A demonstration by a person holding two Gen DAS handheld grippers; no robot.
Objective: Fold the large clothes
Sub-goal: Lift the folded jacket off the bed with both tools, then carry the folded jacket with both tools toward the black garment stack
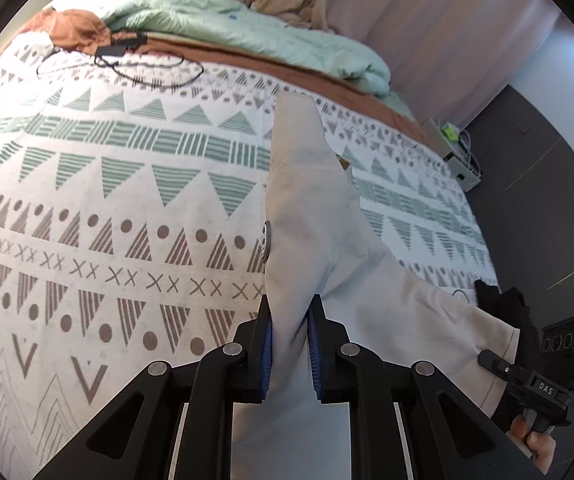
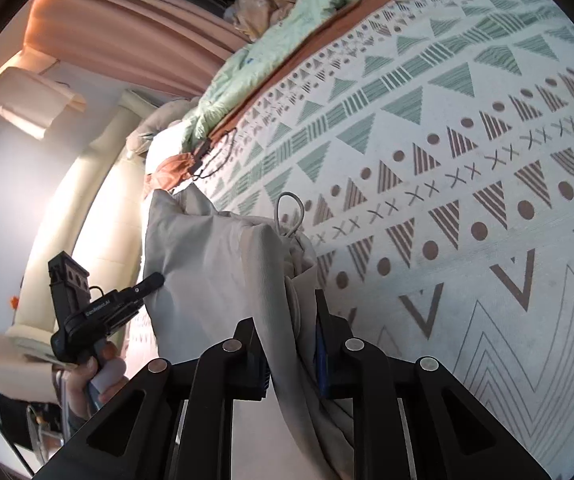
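Observation:
A beige garment (image 1: 311, 184) with a metal button (image 1: 266, 240) hangs lifted above the patterned bedspread (image 1: 127, 200). My left gripper (image 1: 289, 308) is shut on one bunched edge, blue pads pressing the cloth. In the right wrist view, the same garment (image 2: 207, 256) with a drawstring loop (image 2: 289, 208) runs between the fingers of my right gripper (image 2: 287, 308), which is shut on it. Each gripper shows in the other's view, pinching the far edge: the right gripper (image 1: 487, 358) and the left gripper (image 2: 155, 280), each held by a hand (image 2: 95, 376).
A pale green duvet (image 1: 247, 36) and an orange cloth (image 1: 71, 28) lie along the bed's far side, with a black cable and small device (image 1: 119, 50). Pink curtains (image 1: 427, 20) hang behind. A box (image 1: 459, 160) stands on the dark floor (image 1: 547, 200) beside the bed.

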